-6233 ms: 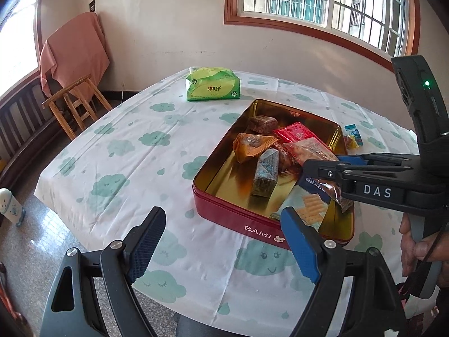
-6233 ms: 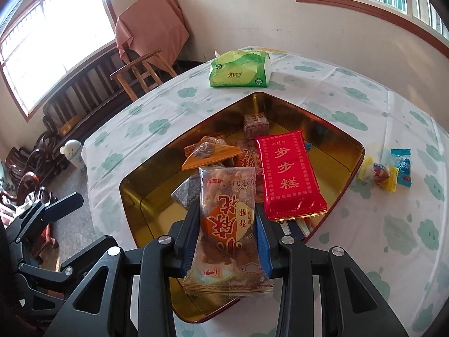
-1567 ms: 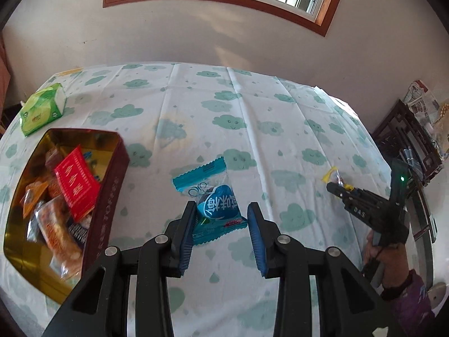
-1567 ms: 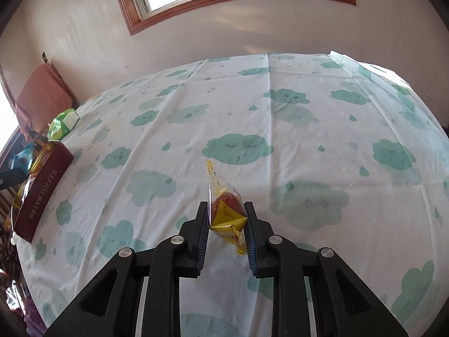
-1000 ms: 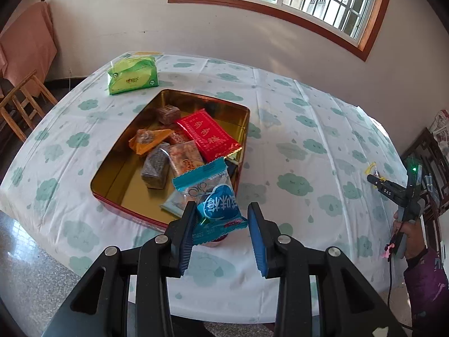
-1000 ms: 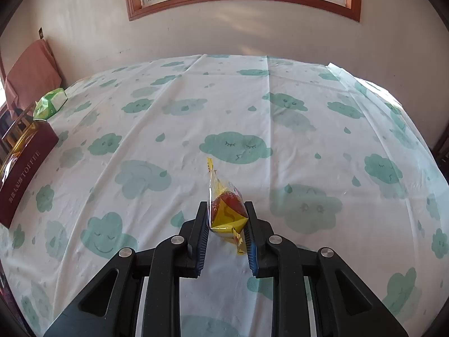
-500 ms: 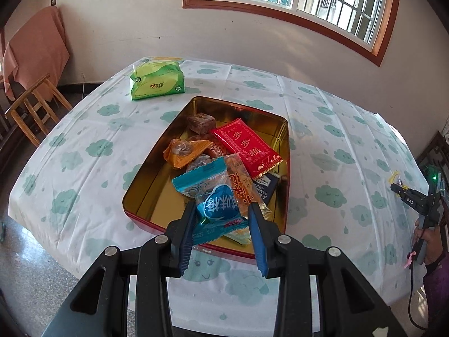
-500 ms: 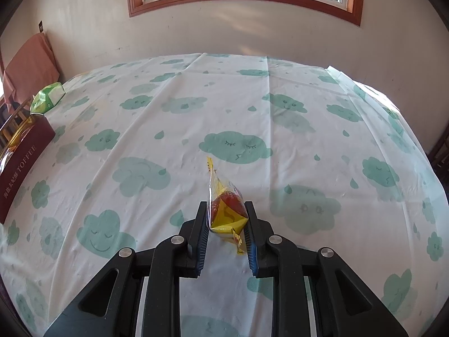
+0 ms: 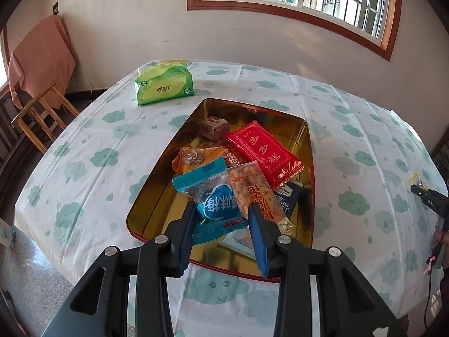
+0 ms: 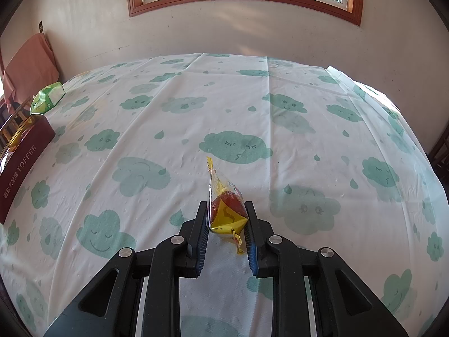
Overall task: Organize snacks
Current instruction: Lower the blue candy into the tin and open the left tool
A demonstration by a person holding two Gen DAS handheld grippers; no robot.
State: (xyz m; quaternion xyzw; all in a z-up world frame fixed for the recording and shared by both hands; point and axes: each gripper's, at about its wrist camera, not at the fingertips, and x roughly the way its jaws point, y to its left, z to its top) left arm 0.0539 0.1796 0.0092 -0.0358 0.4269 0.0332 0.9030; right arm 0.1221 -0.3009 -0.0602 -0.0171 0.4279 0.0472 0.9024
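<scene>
Green tissue pack [image 9: 165, 86] beyond tin [image 9: 307, 151] — well apart

Readable print on packets and tin
"TOFFEE" on the red tin's side [image 10: 19, 168]; "步步糕" on the red packet [image 9: 263, 150]; "DAS" on the right gripper [image 9: 429, 202].

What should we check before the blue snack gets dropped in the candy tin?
1. Blue snack held by the left hand-held gripper: ok, pinched between both pads.
2. Snack above the tin: ok, it hangs over the near end.
3. Room in the tin: ok, bare gold floor at the near left, beside the red packet and the orange packet.
4. Nothing in the way: ok, the green tissue pack sits beyond the tin.
5. Right hand-held gripper clear of the tin: ok, far to the side, shut on a yellow candy.
6. How high the snack hangs: cannot tell.
</scene>
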